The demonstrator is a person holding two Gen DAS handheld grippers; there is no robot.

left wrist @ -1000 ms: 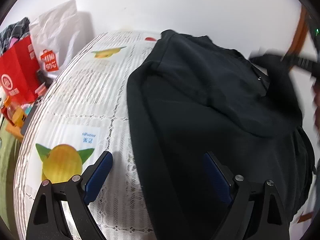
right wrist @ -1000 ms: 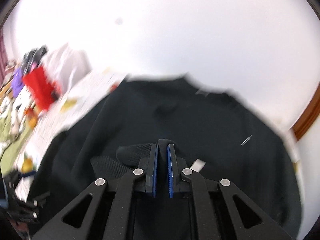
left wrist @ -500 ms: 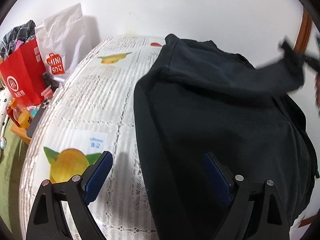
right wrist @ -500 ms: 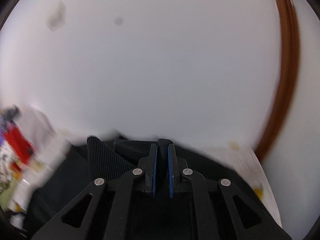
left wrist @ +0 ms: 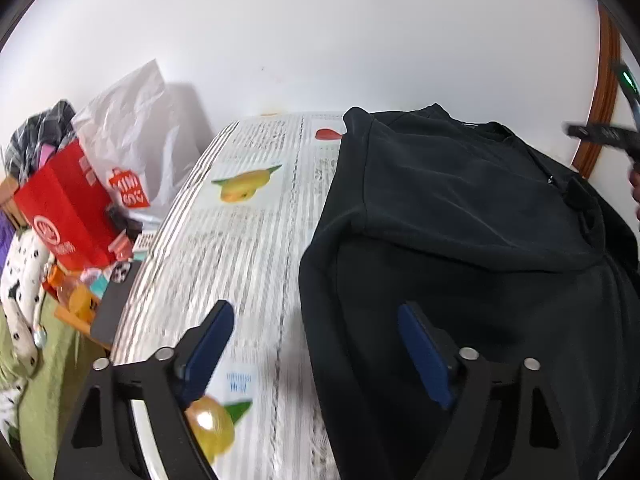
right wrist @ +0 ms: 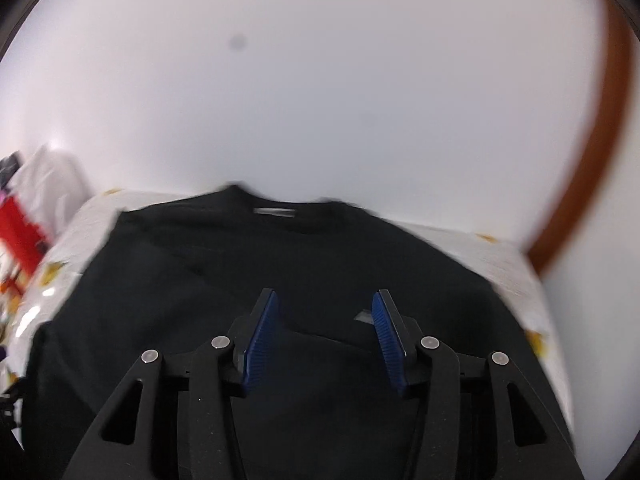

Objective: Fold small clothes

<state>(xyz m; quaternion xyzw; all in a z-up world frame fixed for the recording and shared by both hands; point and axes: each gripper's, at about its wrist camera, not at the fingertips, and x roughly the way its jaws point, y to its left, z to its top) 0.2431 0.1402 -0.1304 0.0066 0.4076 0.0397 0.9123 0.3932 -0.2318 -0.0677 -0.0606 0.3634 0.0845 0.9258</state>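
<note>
My left gripper hangs above the table, its blue pads wide apart with nothing clamped, the jaws closing a little. The black sweater lies flat on the table, and its near edge runs up between my left fingers: the right-hand pad sits over the dark cloth, the left-hand pad over the white lace tablecloth printed with yellow fruit. Ahead of those fingers one sleeve lies folded across the sweater's body.

My right gripper is over the middle of the sweater, its jaws opening, the ribbed blue pads apart with only flat cloth showing beneath the gap; neither pad presses on it. Past the fingertips the neckline with its pale label points toward the white wall. The view is blurred.

Beyond my left fingers, off the table's left edge, a crowd of things stands near: a red paper bag, a white plastic shopping bag behind it, a spotted white garment draped over green bedding, and small orange and pink clutter I cannot make out. To the far right a curved brown wooden frame rises against the wall, with my right gripper blurred in front of it.
</note>
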